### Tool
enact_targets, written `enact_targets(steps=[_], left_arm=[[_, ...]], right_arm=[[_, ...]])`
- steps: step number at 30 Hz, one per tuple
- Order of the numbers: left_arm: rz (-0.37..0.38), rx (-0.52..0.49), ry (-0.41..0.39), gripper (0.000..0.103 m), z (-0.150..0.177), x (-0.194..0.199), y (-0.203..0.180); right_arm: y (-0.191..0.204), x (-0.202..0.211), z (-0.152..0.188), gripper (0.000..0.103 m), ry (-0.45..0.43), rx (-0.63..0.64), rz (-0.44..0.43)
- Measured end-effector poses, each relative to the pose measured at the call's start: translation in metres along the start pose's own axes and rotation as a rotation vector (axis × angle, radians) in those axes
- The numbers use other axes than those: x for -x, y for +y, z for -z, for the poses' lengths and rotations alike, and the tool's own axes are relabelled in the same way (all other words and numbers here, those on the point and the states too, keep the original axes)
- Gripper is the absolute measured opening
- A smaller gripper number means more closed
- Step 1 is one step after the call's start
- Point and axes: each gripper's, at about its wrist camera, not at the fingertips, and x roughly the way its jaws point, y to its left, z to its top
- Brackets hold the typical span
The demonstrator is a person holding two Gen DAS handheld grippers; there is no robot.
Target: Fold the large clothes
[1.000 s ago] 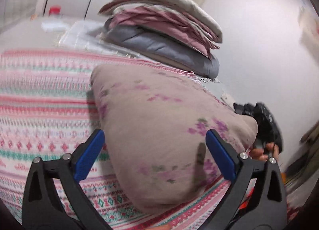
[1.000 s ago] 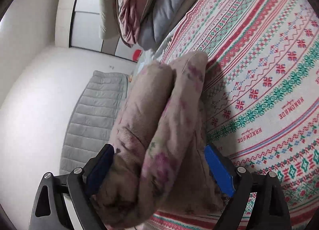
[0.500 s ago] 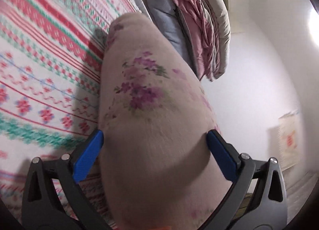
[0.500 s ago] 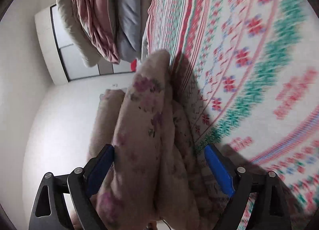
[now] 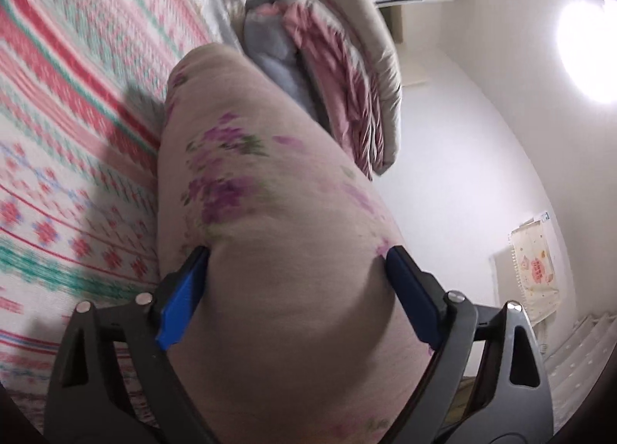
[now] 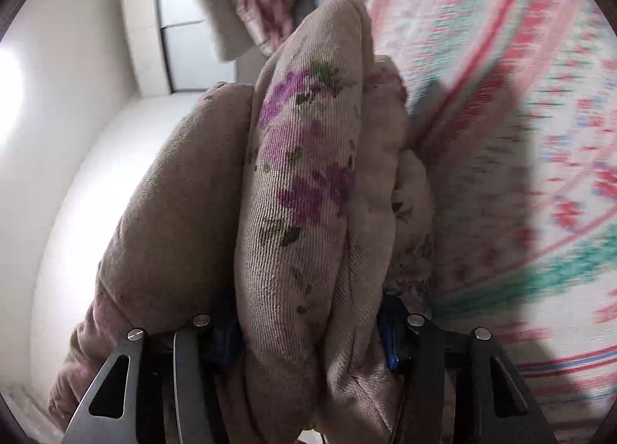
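A thick beige folded garment with purple flowers point(image 5: 270, 189) fills both views. It is lifted, one end still near the patterned bedspread point(image 5: 69, 105). My left gripper point(image 5: 297, 282) has its blue fingers point(image 5: 181, 297) pressed against both sides of the bundle, gripping its wide end. My right gripper point(image 6: 308, 332) is shut on several folded layers of the same garment point(image 6: 304, 174); its blue pads point(image 6: 389, 343) are nearly buried in cloth.
A stack of folded quilts, grey, pink and cream point(image 5: 339, 70), lies at the head of the bed. White walls point(image 5: 482, 143) and a bright lamp point(image 5: 586, 51) are to the right. A small hanging cloth point(image 5: 536, 274) is on the wall.
Both grippers have closed in on the bundle, the right one most. The bundle has been raised and tilted, so the views rolled toward the wall.
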Motion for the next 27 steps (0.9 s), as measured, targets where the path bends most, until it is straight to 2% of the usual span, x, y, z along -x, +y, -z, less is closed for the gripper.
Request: enact_targets(steps=[5, 11, 14, 16, 17, 19, 21, 22, 23, 24, 27], left_arm=[[0.012, 0.012, -0.129, 0.09, -0.025, 0.068, 0.008], [-0.045, -0.038, -0.333, 0.09, -0.056, 0.164, 0.005], [-0.093, -0.078, -0.455, 0.09, -0.071, 0.215, 0.002], [-0.144, -0.11, -0.514, 0.091, -0.078, 0.239, 0.003], [-0.195, -0.132, -0.543, 0.091, -0.08, 0.25, 0.006], [-0.365, -0.164, -0.564, 0.091, -0.082, 0.259, 0.024], [-0.519, -0.098, -0.533, 0.09, -0.084, 0.253, 0.051], [-0.557, -0.078, -0.552, 0.09, -0.083, 0.253, 0.065], [-0.521, -0.07, -0.557, 0.09, -0.084, 0.253, 0.068], [-0.491, -0.059, -0.557, 0.09, -0.086, 0.255, 0.067], [-0.54, -0.097, -0.57, 0.09, -0.085, 0.246, 0.045]], right_arm=[[0.031, -0.065, 0.014, 0.055, 0.092, 0.064, -0.014], [0.067, -0.177, 0.016, 0.055, 0.201, 0.11, -0.075], [0.091, -0.246, 0.016, 0.055, 0.267, 0.153, -0.12], [0.105, -0.29, 0.016, 0.055, 0.305, 0.183, -0.144], [0.108, -0.309, 0.017, 0.055, 0.317, 0.2, -0.143], [0.1, -0.344, 0.014, 0.058, 0.319, 0.224, -0.07], [0.074, -0.364, 0.012, 0.058, 0.318, 0.23, 0.076], [0.051, -0.372, 0.014, 0.058, 0.325, 0.227, 0.212], [0.036, -0.376, 0.015, 0.058, 0.34, 0.227, 0.304], [0.016, -0.377, 0.016, 0.057, 0.352, 0.216, 0.359], [-0.003, -0.352, 0.006, 0.058, 0.283, 0.101, 0.19]])
